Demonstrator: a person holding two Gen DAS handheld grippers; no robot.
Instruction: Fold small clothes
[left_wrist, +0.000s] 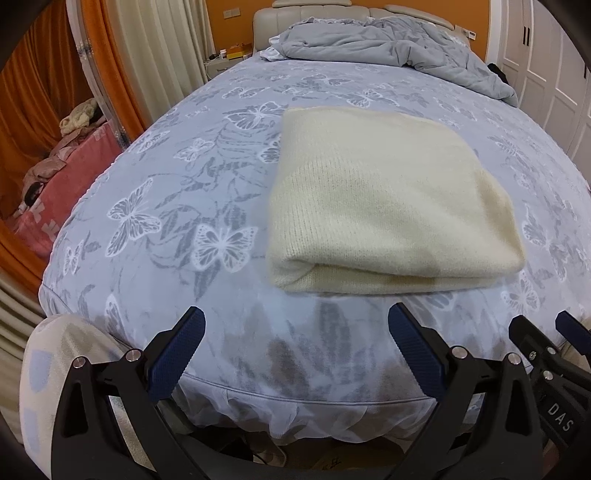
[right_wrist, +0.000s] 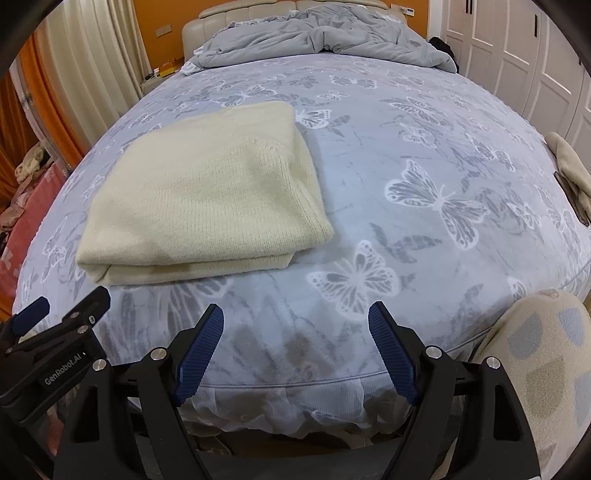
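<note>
A cream knitted garment (left_wrist: 388, 206) lies folded into a thick rectangle on the butterfly-print bed sheet (left_wrist: 177, 177), near the bed's front edge. In the right wrist view the same cream garment (right_wrist: 207, 199) sits left of centre on the sheet (right_wrist: 424, 155). My left gripper (left_wrist: 297, 317) hovers just short of the garment's front fold, open, nothing between its blue pads. My right gripper (right_wrist: 297, 314) is open too, over the bare sheet to the right of the garment. Each gripper's tip shows at the edge of the other's view.
A crumpled grey duvet (left_wrist: 388, 44) fills the head of the bed. A beige cloth (right_wrist: 570, 170) lies at the bed's right edge. White wardrobe doors (right_wrist: 517, 44) stand on the right, curtains (left_wrist: 147, 44) and a pink-covered surface (left_wrist: 62, 192) on the left. A patterned sleeve (right_wrist: 546, 354) shows bottom right.
</note>
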